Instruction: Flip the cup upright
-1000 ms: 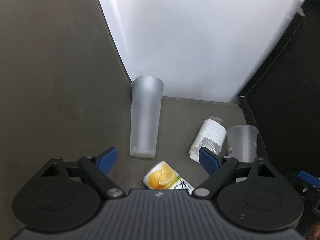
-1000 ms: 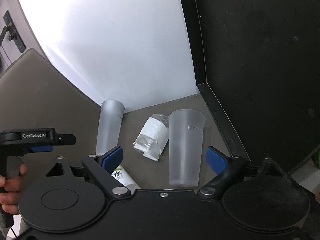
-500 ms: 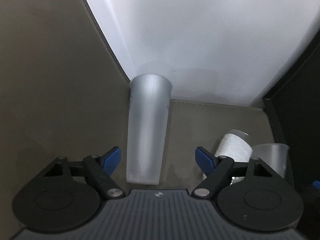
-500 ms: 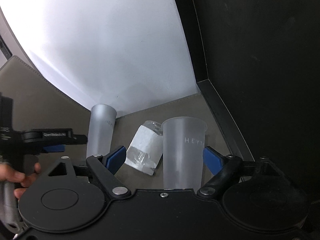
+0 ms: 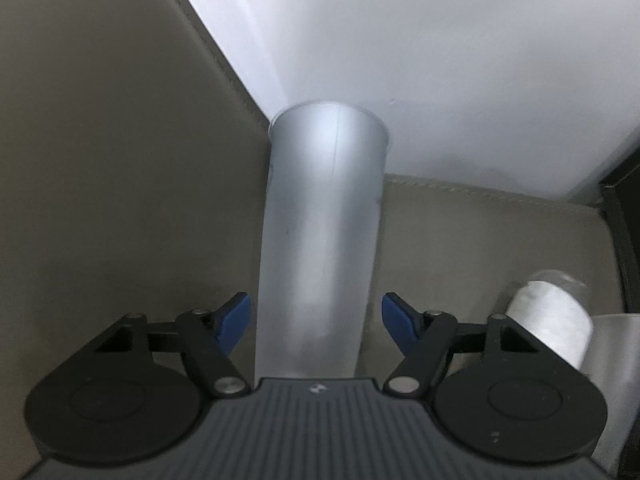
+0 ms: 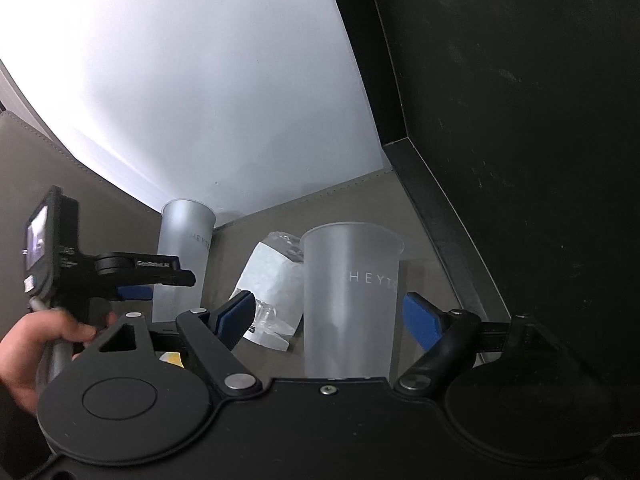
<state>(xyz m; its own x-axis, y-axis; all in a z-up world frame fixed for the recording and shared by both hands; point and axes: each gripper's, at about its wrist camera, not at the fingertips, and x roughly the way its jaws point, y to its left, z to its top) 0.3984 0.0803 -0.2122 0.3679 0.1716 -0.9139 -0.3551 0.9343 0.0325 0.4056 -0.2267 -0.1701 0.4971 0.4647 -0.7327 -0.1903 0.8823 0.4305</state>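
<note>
A tall frosted plastic cup [image 5: 320, 240] stands in the far left corner, wide end up; it also shows in the right wrist view [image 6: 182, 264]. My left gripper [image 5: 316, 316] is open with the cup's lower part between its blue pads, small gaps on both sides. A second frosted cup marked HEYTEA [image 6: 350, 300] stands wide end up between the open fingers of my right gripper [image 6: 330, 316], closer to the right pad. The left gripper's body [image 6: 100, 272] shows in the right wrist view, held by a hand.
A clear bottle with a white label [image 6: 272, 292] lies on its side between the two cups, also in the left wrist view [image 5: 552, 320]. A yellow-labelled item [image 6: 172, 358] peeks out low. A white back wall [image 5: 400, 60] and a black side panel [image 6: 520, 120] enclose the grey mat [image 5: 480, 248].
My left gripper moved forward and left until the corner cup sits between its pads. My right gripper closed in on the HEYTEA cup. Both stayed open.
</note>
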